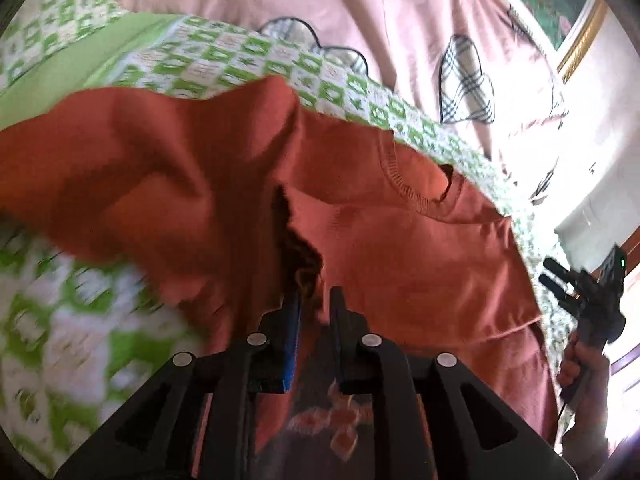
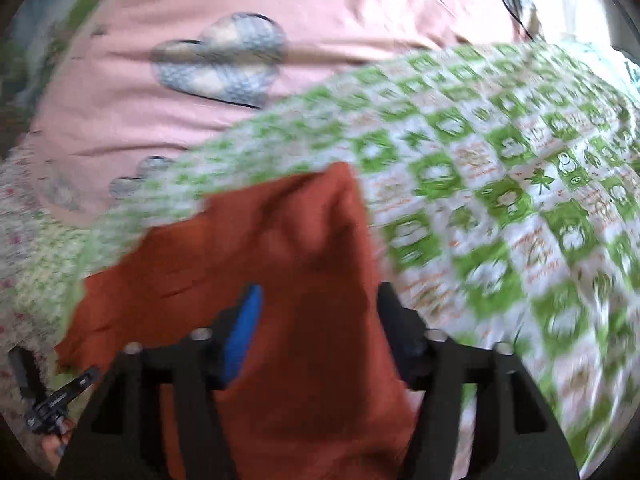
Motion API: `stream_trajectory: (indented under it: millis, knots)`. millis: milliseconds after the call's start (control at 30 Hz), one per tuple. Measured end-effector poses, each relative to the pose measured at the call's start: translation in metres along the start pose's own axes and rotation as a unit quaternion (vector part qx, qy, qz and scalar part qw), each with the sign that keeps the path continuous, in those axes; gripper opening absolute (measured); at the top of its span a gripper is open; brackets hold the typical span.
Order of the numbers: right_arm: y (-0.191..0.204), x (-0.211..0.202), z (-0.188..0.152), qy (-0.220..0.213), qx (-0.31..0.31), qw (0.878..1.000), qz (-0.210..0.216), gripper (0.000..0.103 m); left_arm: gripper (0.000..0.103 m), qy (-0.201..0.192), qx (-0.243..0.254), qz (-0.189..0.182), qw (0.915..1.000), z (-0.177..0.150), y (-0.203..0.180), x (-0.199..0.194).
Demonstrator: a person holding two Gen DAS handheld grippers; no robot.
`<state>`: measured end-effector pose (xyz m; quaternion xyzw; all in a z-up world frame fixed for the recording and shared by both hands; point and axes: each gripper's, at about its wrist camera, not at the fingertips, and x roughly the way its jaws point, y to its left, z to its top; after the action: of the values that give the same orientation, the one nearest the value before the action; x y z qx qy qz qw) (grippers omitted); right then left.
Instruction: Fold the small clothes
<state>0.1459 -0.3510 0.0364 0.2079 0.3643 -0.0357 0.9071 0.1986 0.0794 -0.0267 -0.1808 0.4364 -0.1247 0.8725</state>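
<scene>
A: Lying rumpled on the green checked sheet (image 1: pixel 256 60), the shirt (image 1: pixel 420 248) has one flap raised. The left gripper (image 1: pixel 314 312) has jaws slightly apart with cloth between them; whether it pinches, I cannot tell.

B: The right gripper (image 2: pixel 320 316) is spread wide, with cloth beneath it, unclamped. Risk: the flap may slump and crease.

A: The collar (image 1: pixel 416 194) lies near the sheet's far edge; bare sheet to the right gives room.

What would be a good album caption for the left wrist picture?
Left gripper poised over a rumpled rust-orange shirt on a green-checked sheet, right gripper at the edge.
</scene>
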Motion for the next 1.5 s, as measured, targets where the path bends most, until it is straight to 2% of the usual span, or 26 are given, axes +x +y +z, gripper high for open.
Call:
stream_trajectory:
  millis: [100, 200, 233, 267, 300, 433, 567, 667, 733, 833, 900, 1000, 1067, 1167, 1367, 1500]
  knots:
    - [0.028, -0.013, -0.032, 0.016, -0.012, 0.999, 0.046, 0.066, 0.040, -0.012, -0.031, 0.013, 0.9994, -0.005, 0.024, -0.026]
    - [0.051, -0.015, -0.064, 0.043, -0.022, 0.995, 0.082, 0.066, 0.051, -0.028, -0.080, 0.041, 0.9956, -0.008, 0.064, -0.052]
    - [0.059, -0.015, -0.075, 0.051, -0.028, 0.994, 0.088, 0.066, 0.055, -0.036, -0.101, 0.054, 0.9928, -0.008, 0.081, -0.060]
    - [0.067, -0.013, -0.083, 0.058, -0.033, 0.994, 0.091, 0.066, 0.064, -0.045, -0.127, 0.067, 0.9886, -0.008, 0.101, -0.069]
    - [0.072, -0.013, -0.091, 0.064, -0.035, 0.993, 0.096, 0.066, 0.067, -0.050, -0.146, 0.071, 0.9855, -0.008, 0.114, -0.075]
    - [0.089, -0.017, -0.116, 0.083, -0.039, 0.989, 0.116, 0.066, 0.067, -0.086, -0.254, 0.068, 0.9609, -0.007, 0.183, -0.099]
    - [0.097, -0.018, -0.121, 0.087, -0.039, 0.988, 0.121, 0.066, 0.067, -0.120, -0.311, 0.083, 0.9392, 0.002, 0.234, -0.113]
    - [0.106, -0.019, -0.124, 0.089, -0.046, 0.987, 0.126, 0.066, 0.067, -0.137, -0.333, 0.086, 0.9291, 0.015, 0.259, -0.110]
    - [0.111, -0.020, -0.125, 0.088, -0.055, 0.987, 0.123, 0.066, 0.066, -0.148, -0.337, 0.090, 0.9253, 0.023, 0.268, -0.106]
    - [0.117, -0.021, -0.127, 0.089, -0.058, 0.986, 0.126, 0.066, 0.052, -0.156, -0.335, 0.110, 0.9226, 0.038, 0.277, -0.105]
    - [0.117, -0.022, -0.129, 0.089, -0.060, 0.986, 0.126, 0.066, 0.009, -0.158, -0.332, 0.116, 0.9228, 0.045, 0.284, -0.102]
    - [0.113, -0.023, -0.130, 0.089, -0.056, 0.986, 0.126, 0.066, 0.006, -0.158, -0.317, 0.124, 0.9269, 0.051, 0.284, -0.103]
    - [0.109, -0.027, -0.131, 0.087, -0.056, 0.987, 0.123, 0.066, 0.005, -0.173, -0.283, 0.124, 0.9354, 0.057, 0.266, -0.112]
    - [0.102, -0.034, -0.131, 0.081, -0.051, 0.988, 0.119, 0.066, 0.004, -0.193, -0.236, 0.105, 0.9466, 0.063, 0.228, -0.124]
    - [0.086, -0.051, -0.129, 0.064, -0.040, 0.991, 0.114, 0.066, 0.004, -0.204, -0.116, 0.029, 0.9715, 0.083, 0.105, -0.122]
    - [0.073, -0.062, -0.127, 0.051, -0.029, 0.992, 0.108, 0.066, 0.004, -0.172, -0.042, -0.044, 0.9832, 0.088, 0.016, -0.092]
